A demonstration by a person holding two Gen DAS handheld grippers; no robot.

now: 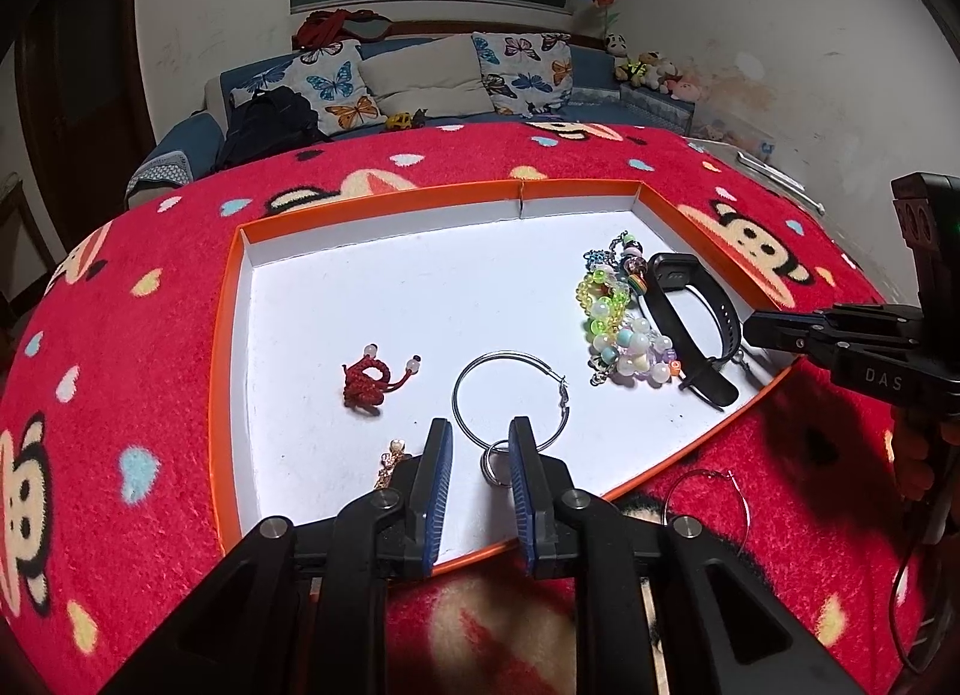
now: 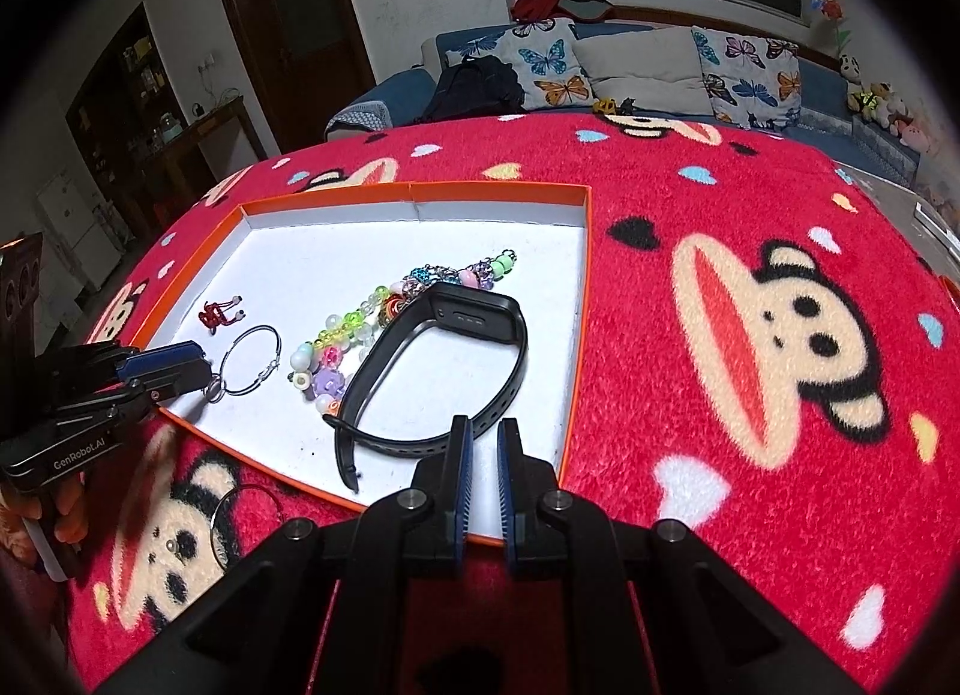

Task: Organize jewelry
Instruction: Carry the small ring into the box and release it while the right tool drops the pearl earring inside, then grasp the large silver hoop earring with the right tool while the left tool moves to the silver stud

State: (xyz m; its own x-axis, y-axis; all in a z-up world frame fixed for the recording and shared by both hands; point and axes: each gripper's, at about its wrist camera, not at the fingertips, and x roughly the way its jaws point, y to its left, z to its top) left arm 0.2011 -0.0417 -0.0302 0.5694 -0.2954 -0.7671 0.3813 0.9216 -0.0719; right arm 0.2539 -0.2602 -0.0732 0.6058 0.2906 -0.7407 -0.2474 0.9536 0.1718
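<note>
An orange tray [image 1: 384, 201] [image 2: 336, 199] with a white floor lies on the red blanket. My left gripper [image 1: 480, 438] [image 2: 203, 370] stands open over its near edge. A small silver ring [image 1: 493, 462] [image 2: 215, 392] lies beside the right pad, not pressed. Just ahead lies a silver hoop earring [image 1: 510, 401] [image 2: 249, 359]. A red knotted cord [image 1: 367, 382] and a gold earring [image 1: 390, 458] lie to the left. Beaded bracelets [image 1: 618, 329] [image 2: 360, 329] and a black watch band [image 1: 690, 323] [image 2: 474, 320] lie to the right. My right gripper [image 2: 486, 442] [image 1: 750, 329] is shut at the band's near strap, with nothing showing between its pads.
A second hoop earring [image 1: 708, 509] [image 2: 246, 521] lies on the red monkey-print blanket [image 2: 750, 275] outside the tray's near edge. A sofa with butterfly cushions [image 1: 432, 77] stands behind the table. A hand [image 2: 66, 521] holds the left gripper.
</note>
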